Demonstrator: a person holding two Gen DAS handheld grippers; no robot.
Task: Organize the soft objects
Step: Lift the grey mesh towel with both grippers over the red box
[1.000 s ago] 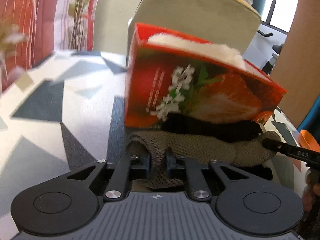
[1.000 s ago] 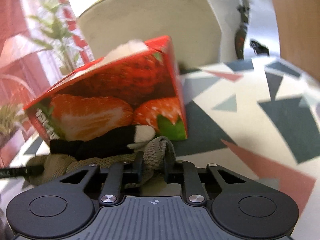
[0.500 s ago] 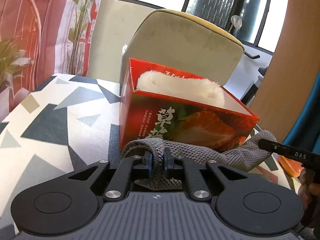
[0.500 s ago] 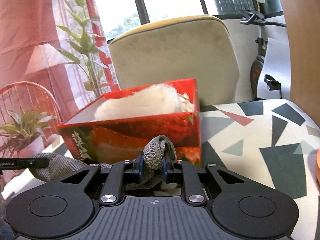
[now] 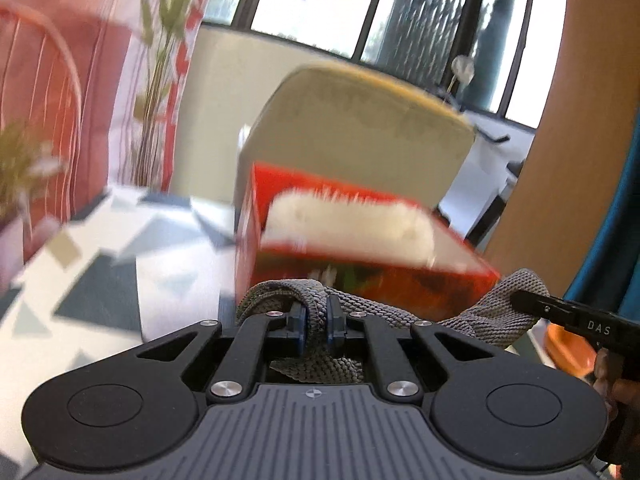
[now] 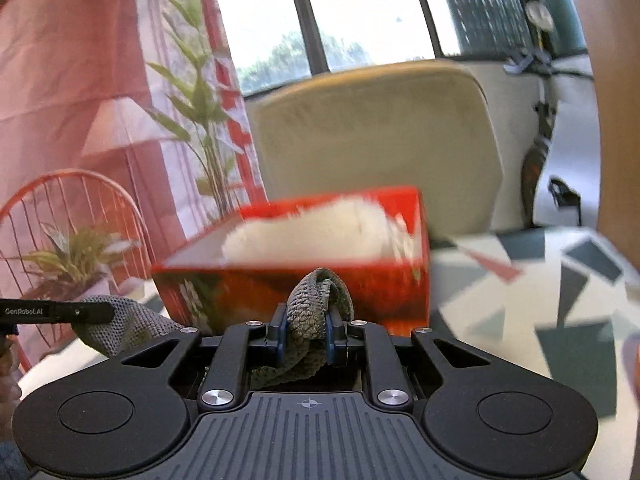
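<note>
From the left wrist view, the left gripper is closed tight on a grey knitted cloth, near the red box holding a white fluffy item. From the right wrist view, the right gripper pinches the cloth's other end; the box stands just behind on the patterned table.

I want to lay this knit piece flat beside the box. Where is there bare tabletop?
Bare table shows left of the red box, toward the plants, and also right of it in the right wrist view, in front of the chair. The box is largely filled by white fluffy fabric; both grippers pinch the knit cloth.
</note>
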